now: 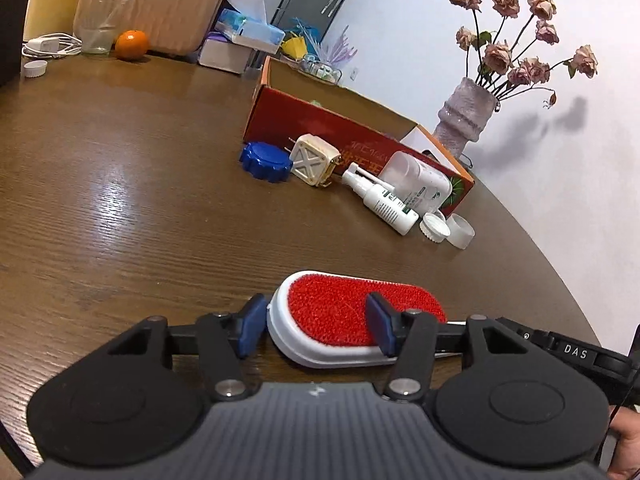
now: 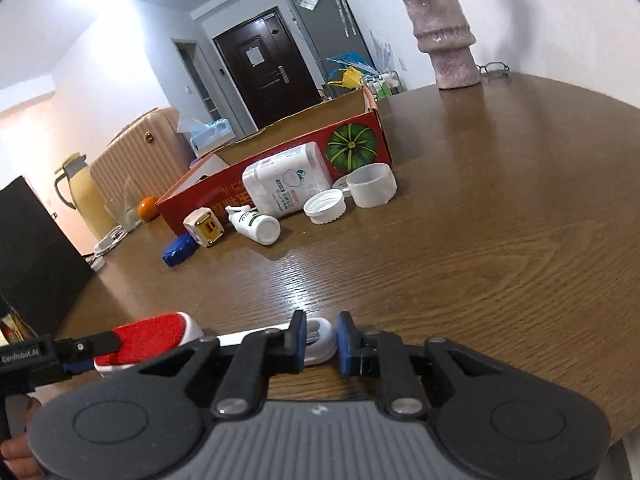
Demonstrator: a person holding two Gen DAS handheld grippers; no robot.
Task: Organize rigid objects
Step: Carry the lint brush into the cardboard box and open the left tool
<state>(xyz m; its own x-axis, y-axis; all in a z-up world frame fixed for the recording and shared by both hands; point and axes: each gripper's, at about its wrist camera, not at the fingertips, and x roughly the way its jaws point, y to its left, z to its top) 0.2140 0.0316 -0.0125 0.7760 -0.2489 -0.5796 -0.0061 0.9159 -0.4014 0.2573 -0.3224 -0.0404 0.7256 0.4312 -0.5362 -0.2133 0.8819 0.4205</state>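
L gripper (image 1: 316, 326) jaws clamped, low over table; R gripper (image 2: 319, 342) nearly closed.

White letters "DAS" stand on the black body of the right gripper (image 1: 576, 354) seen from the left wrist view. "GenRobot.AI" stands on the black left gripper (image 2: 24, 358) in the right wrist view. Print on the red cardboard box (image 2: 224, 196) and white bottles is illegible.

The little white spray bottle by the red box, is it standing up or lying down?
Lying down. The spray bottle rests on its side on the table, nozzle end toward the square plug, beside the red box.
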